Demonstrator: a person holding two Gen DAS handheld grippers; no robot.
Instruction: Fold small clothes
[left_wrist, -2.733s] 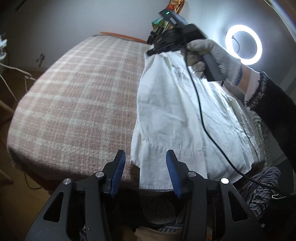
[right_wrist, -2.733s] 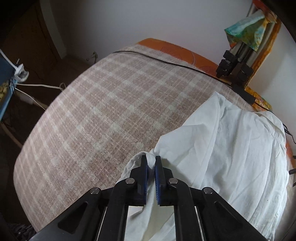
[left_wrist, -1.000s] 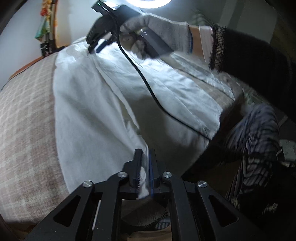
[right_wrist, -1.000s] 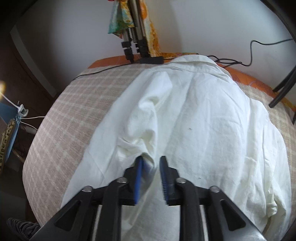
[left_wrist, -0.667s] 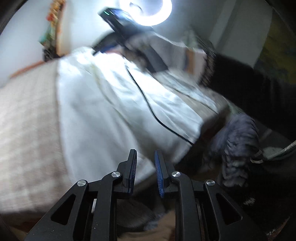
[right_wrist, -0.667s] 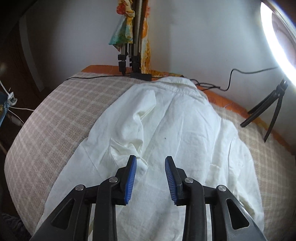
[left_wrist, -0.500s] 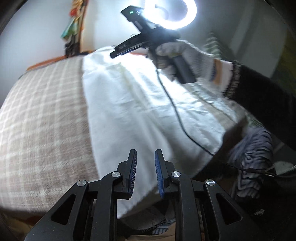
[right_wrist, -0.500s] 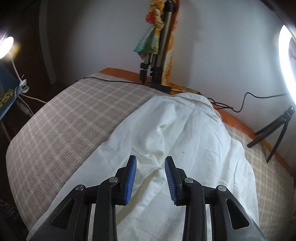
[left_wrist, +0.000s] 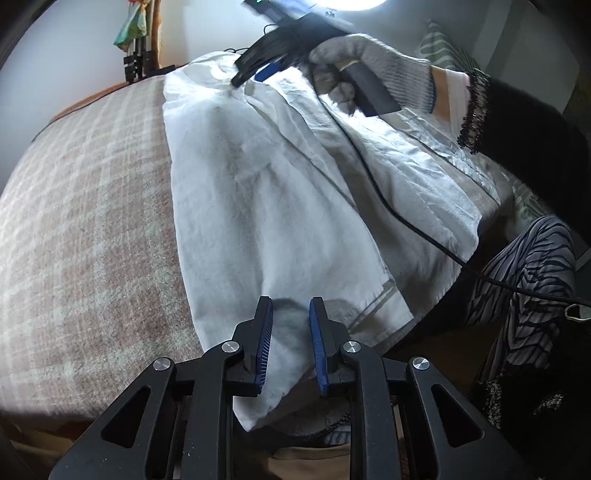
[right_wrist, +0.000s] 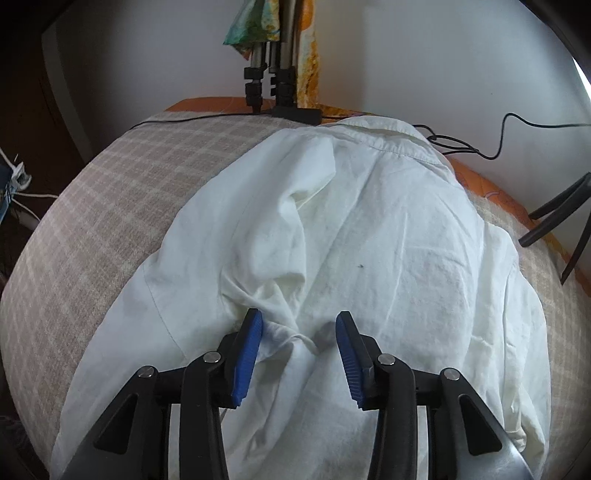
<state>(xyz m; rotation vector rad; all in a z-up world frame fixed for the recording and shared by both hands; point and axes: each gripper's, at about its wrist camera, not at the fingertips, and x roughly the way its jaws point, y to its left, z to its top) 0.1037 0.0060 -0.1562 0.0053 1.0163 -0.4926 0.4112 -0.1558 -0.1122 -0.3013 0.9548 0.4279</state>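
Shirt (right_wrist: 369, 240), white crumpled cotton, lay spread on the checked woollen blanket (right_wrist: 110, 192). Left gripper (left_wrist: 290, 314) stood slightly parted over its hem, gripping nothing. Right gripper (right_wrist: 299, 325), jaws just widening, straddled a loose fold unpinched.

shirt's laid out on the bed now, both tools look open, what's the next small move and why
Probably close the right tool on the bunched fabric ridge between its pads. Its jaws have just been opening and now straddle that crease without pressing it. The white shirt lies back-up, collar at the far end, still rumpled on that side, so pinching and pulling it outward would likely flatten it. The left tool, open over the hem, can wait.
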